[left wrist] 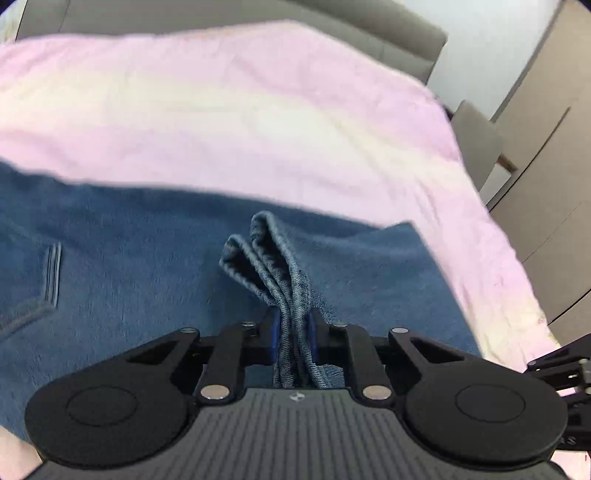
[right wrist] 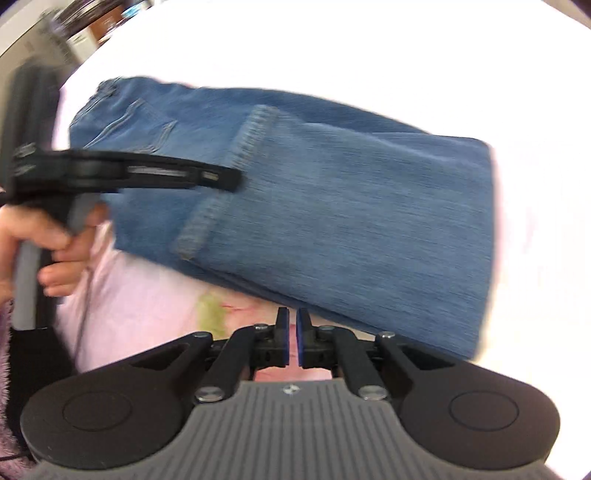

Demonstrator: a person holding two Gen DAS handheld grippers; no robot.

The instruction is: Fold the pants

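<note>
Left gripper (left wrist: 293, 334): clamped on a bunched wad of denim, several hem layers standing up between the blue pads.
Right gripper (right wrist: 293, 338): closed on nothing, pads almost together, only pink cover showing in the slit.
Jeans (right wrist: 332, 206): already doubled over on the bed, hemmed leg ends (right wrist: 225, 181) lying across the middle, waist and back pocket (right wrist: 144, 125) at the far left.
Relation that matters: the jeans' long axis runs left to right across the right wrist view, just beyond the right gripper's tips; the left one, held in a person's hand (right wrist: 44, 243), reaches in from the left, so it is the one actually on the cloth (the right looks free to take another edge, I'd judge).
Surface: pale pink blanket (left wrist: 258, 122), soft, with a greenish print near the empty gripper.
Room: grey padded headboard (left wrist: 332, 33) at the far side, beige cabinet doors (left wrist: 554, 166) on the right.
</note>
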